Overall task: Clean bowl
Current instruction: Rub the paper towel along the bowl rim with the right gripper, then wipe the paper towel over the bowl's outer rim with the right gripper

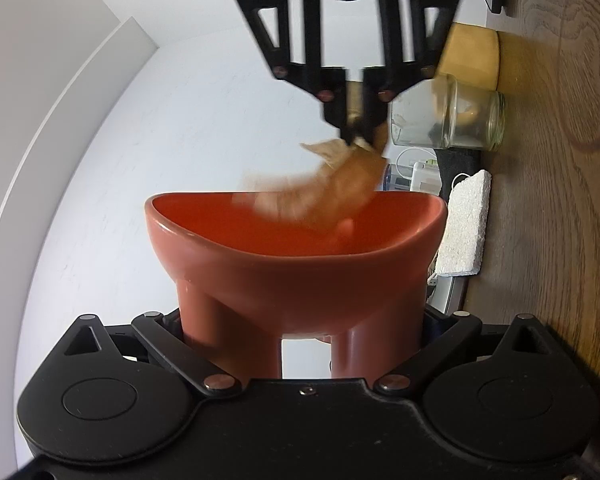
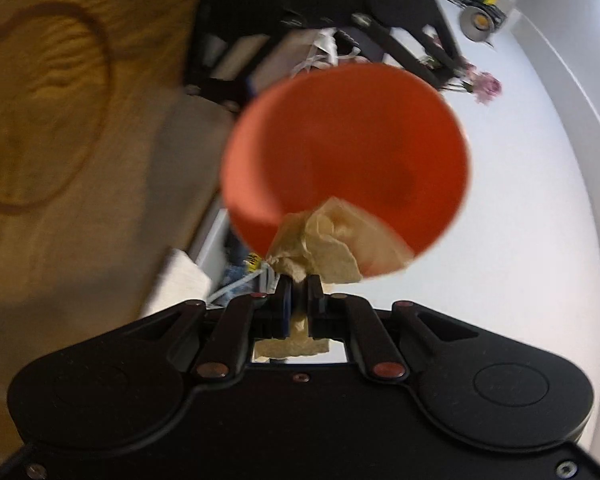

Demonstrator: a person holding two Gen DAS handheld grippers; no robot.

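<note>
The wiping step is in hand: the left tool (image 1: pixel 300 344) is clamped on the legs of the red bowl (image 1: pixel 296 256), holding it up off the wooden tabletop (image 1: pixel 560 208) with its mouth tipped toward the other tool. The right tool (image 2: pixel 298 286), jaws narrow and pinched on a crumpled tan cloth (image 2: pixel 332 244), hangs just at the bowl's rim, the cloth draping over the rim into the bowl. Next, I judge, the cloth must press against the inner wall and sweep around it while the left tool keeps the bowl steady.
</note>
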